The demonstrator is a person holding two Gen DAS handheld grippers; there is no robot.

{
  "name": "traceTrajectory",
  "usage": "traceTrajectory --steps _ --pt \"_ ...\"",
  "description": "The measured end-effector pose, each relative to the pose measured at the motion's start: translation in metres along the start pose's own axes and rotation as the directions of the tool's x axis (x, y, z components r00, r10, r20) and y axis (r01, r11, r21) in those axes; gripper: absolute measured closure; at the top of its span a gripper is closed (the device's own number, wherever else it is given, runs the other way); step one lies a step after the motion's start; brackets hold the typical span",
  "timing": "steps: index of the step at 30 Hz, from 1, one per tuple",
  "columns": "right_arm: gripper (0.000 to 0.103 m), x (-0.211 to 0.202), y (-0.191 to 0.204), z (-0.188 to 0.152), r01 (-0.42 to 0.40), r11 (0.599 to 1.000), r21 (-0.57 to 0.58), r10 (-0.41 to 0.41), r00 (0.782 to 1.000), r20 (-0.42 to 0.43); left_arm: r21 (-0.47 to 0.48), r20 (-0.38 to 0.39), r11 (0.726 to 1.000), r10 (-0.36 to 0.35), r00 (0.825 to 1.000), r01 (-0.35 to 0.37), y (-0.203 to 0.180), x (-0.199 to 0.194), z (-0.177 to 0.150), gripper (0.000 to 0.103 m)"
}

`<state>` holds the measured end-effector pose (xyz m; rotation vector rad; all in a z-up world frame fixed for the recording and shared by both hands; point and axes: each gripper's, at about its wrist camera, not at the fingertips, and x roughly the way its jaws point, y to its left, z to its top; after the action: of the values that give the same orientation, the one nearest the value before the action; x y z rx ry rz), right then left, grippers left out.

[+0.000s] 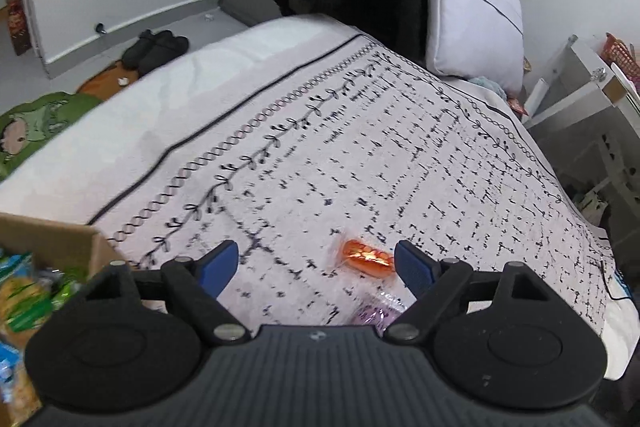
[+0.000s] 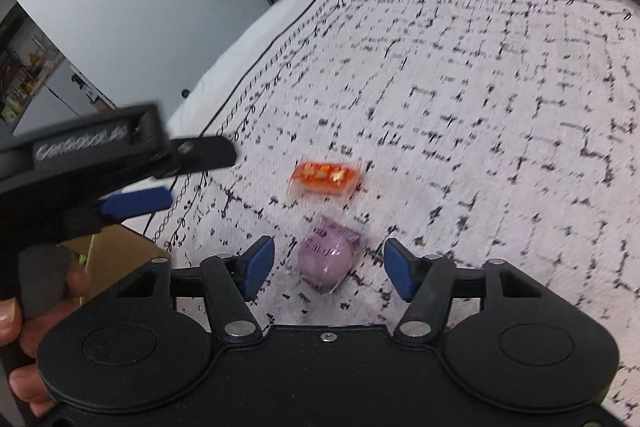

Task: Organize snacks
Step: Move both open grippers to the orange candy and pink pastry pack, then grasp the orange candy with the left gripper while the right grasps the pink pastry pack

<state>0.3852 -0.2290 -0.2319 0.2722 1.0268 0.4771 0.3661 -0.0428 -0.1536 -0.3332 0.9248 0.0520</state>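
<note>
2 wrapped snacks lie on the bed (image 2: 500, 99). The purple sweet (image 2: 326, 259) sits between the parted pads of the right tool (image 2: 329, 267), untouched; the orange sweet (image 2: 326, 179) lies just beyond at 12 o'clock. The left tool (image 1: 316, 263) is wide open and empty, the orange sweet (image 1: 366, 255) near its right pad. The snack box (image 1: 48, 259) stands at 9 o'clock. The slick wrapper could squirt from closing pads, or bedspread could be pinched.

An orange wrapped snack (image 2: 325, 179) and a pale purple wrapped snack (image 2: 327, 255) are seen on a white bedspread (image 1: 360, 155) patterned with black dashes and vine borders. Blue pads (image 2: 260, 265) are fitted on black grippers.
</note>
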Motion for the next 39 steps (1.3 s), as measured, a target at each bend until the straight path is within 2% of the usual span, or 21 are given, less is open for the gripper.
traceTrajectory --steps 3,5,7,12,20,25,29,31,33,37,39 --pt "0.056 0.011 0.001 -0.004 0.011 1.000 -0.002 -0.011 0.999 -0.035 -0.002 -0.013 0.999 -0.042 0.999 0.042 0.000 0.015 0.000 0.021" --pt "0.070 0.017 0.001 -0.006 0.017 1.000 0.000 -0.017 0.999 -0.051 0.000 -0.022 0.998 -0.062 0.998 0.062 -0.001 0.022 0.000 0.021" --pt "0.078 0.020 0.001 -0.005 0.013 1.000 -0.007 -0.014 0.999 -0.049 0.012 -0.023 0.997 -0.076 0.997 0.077 -0.003 0.028 0.000 0.021" --pt "0.082 0.016 -0.007 -0.001 0.059 0.998 0.005 -0.059 0.998 -0.004 0.032 -0.044 0.994 -0.099 0.994 0.100 -0.004 0.044 -0.002 0.021" --pt "0.082 -0.002 -0.030 0.004 0.160 0.986 0.040 -0.162 0.985 0.065 0.062 -0.069 0.993 -0.097 0.993 0.102 -0.011 0.069 -0.004 0.021" --pt "0.080 -0.005 -0.037 0.005 0.243 0.969 0.035 -0.245 0.965 0.093 0.094 -0.084 0.990 -0.095 0.992 0.103 -0.018 0.078 -0.011 0.021" --pt "0.075 -0.009 -0.040 0.006 0.284 0.958 0.034 -0.286 0.952 0.108 0.152 -0.072 0.983 -0.093 0.993 0.103 -0.024 0.082 -0.017 0.021" --pt "0.073 -0.010 -0.043 0.007 0.294 0.955 0.039 -0.297 0.948 0.113 0.212 -0.050 0.972 -0.090 0.995 0.099 -0.030 0.084 -0.023 0.021" --pt "0.070 -0.012 -0.045 0.007 0.290 0.955 0.059 -0.295 0.948 0.118 0.249 -0.047 0.964 -0.080 0.996 0.089 -0.034 0.085 -0.028 0.025" --pt "0.056 -0.016 -0.044 0.006 0.273 0.960 0.065 -0.279 0.950 0.141 0.289 -0.036 0.954 -0.077 0.996 0.084 -0.038 0.086 -0.031 0.029" --pt "0.053 -0.015 -0.042 0.005 0.267 0.962 0.055 -0.272 0.952 0.140 0.292 -0.026 0.953 -0.073 0.997 0.078 -0.038 0.087 -0.030 0.034"
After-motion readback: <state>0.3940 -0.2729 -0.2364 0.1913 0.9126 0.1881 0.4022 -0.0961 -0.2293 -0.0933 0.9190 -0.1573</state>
